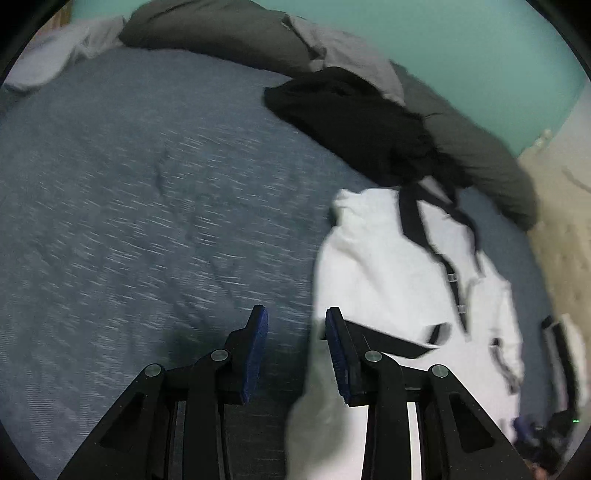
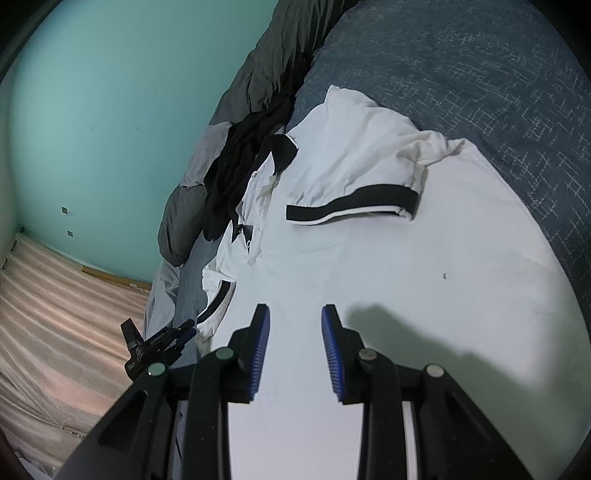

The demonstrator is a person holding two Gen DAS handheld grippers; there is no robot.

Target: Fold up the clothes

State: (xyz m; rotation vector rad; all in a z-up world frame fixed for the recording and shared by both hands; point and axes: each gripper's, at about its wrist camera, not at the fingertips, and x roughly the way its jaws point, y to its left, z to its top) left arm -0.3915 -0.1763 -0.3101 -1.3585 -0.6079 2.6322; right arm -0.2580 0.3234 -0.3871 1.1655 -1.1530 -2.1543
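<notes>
Left wrist view, from left to right. A blue patterned bedspread (image 1: 147, 192) filled the left and centre of the frame, with a pale grey cloth (image 1: 55, 55) at its far left corner and a dark grey duvet (image 1: 221, 33) bunched along the far edge against a turquoise wall (image 1: 480, 44). The left gripper (image 1: 297, 347) stood with its blue pads spread and nothing pinched between them; bedspread showed in the gap, and an edge of white fabric lay beside the right-hand pad, though motion blur left contact uncertain. A black garment (image 1: 351, 118) lay crumpled beside the duvet. Right of it, the white polo shirt (image 1: 388, 266) with black trim lay spread on the bedspread.

Right wrist view, from left to right. A striped beige floor covering (image 2: 55, 314) met the wall, and a dark device (image 2: 147, 347), possibly a camera mount, stood at the bed edge. The right gripper (image 2: 295, 343) hovered over the shirt's white body with its pads apart and gripping nothing. One black-banded sleeve (image 2: 354, 199) lay folded across the chest, and the black collar (image 2: 282, 147) pointed toward the duvet.
</notes>
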